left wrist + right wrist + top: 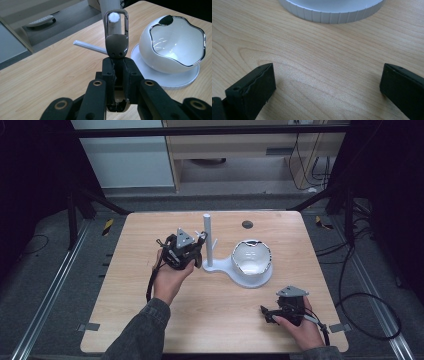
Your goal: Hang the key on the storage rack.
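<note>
My left gripper point(119, 62) is shut on a dark metal clip point(116, 46) that stands up from the jaws. The clip's open loop frames the round white tip of a peg point(114, 17) on the white stand's post point(207, 237). A second thin peg point(90, 46) juts out lower and to the left. In the high view the left gripper point(197, 247) sits just left of the post. A white bowl point(252, 260) with a wavy dark rim rests on the stand's round base point(227, 267). My right gripper point(266, 312) rests open on the table near the front right, with nothing between its jaws point(327, 82).
The wooden table point(150, 320) has a small dark disc point(247, 224) near its far edge. The ribbed rim of the stand's base point(332, 15) lies just ahead of the right gripper. Cables trail off the table's right side.
</note>
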`<state>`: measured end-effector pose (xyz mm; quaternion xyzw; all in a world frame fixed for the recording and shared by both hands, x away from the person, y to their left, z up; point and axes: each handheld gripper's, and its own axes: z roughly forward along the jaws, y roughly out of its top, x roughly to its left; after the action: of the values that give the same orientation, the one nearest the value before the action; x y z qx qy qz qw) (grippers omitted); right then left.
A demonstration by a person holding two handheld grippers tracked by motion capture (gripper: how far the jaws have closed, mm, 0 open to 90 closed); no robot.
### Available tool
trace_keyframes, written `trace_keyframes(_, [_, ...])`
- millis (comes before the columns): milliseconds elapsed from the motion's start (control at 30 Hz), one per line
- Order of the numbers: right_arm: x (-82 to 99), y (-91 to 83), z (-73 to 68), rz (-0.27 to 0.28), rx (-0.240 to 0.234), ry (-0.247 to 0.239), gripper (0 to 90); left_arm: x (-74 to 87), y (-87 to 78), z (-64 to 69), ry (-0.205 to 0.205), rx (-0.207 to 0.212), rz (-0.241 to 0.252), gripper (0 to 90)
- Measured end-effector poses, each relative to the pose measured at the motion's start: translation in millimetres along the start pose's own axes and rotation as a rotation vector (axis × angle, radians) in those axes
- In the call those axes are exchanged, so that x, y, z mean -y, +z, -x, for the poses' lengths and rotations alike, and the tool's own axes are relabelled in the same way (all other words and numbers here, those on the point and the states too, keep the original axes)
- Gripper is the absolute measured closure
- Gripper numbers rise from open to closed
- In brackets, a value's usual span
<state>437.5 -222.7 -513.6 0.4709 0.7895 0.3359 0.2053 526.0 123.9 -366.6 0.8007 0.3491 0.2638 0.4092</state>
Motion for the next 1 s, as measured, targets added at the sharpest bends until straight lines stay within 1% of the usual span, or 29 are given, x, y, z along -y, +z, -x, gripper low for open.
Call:
trace_keyframes(167, [0.0, 0.0, 0.1, 0.0, 0.0, -0.001, 0.5, 0.6, 5.4, 0.7, -0.004, 0.003, -0.001, 80.7])
trace_keyframes(367, [0.1, 0.0, 0.2, 0.0, -0.001, -0.002, 0.5, 2.1, 7.7, 1.1, -0.005, 0.0, -0.002, 80.7])
trace_keyframes(433, [0.1, -0.1, 0.2, 0.0, -0.001, -0.002, 0.5, 2.8, 8.8, 1.4, -0.013, 0.0, 0.003, 80.7])
trace_keyframes(500, [0.1, -0.1, 0.2, 0.0, -0.001, -0.002, 0.5, 3.2, 9.2, 1.0, -0.008, 0.0, -0.001, 80.7])
trace_keyframes(700, [0.1, -0.1, 0.2, 0.0, -0.001, -0.002, 0.5, 4.0, 12.0, 1.9, -0.016, 0.001, 0.006, 80.6])
trace_keyframes(767, [0.1, -0.1, 0.2, 0.0, -0.002, -0.002, 0.5, 4.2, 13.2, 2.3, -0.025, 0.002, 0.009, 80.6])
trace_keyframes(867, [0.1, -0.3, 0.2, -0.001, -0.005, -0.001, 0.5, 4.4, 14.0, 2.5, -0.022, 0.001, 0.007, 80.6])
trace_keyframes(1000, [0.1, -0.4, 0.3, -0.001, -0.006, -0.002, 0.5, 5.6, 16.5, 3.7, -0.032, 0.001, 0.019, 80.6])
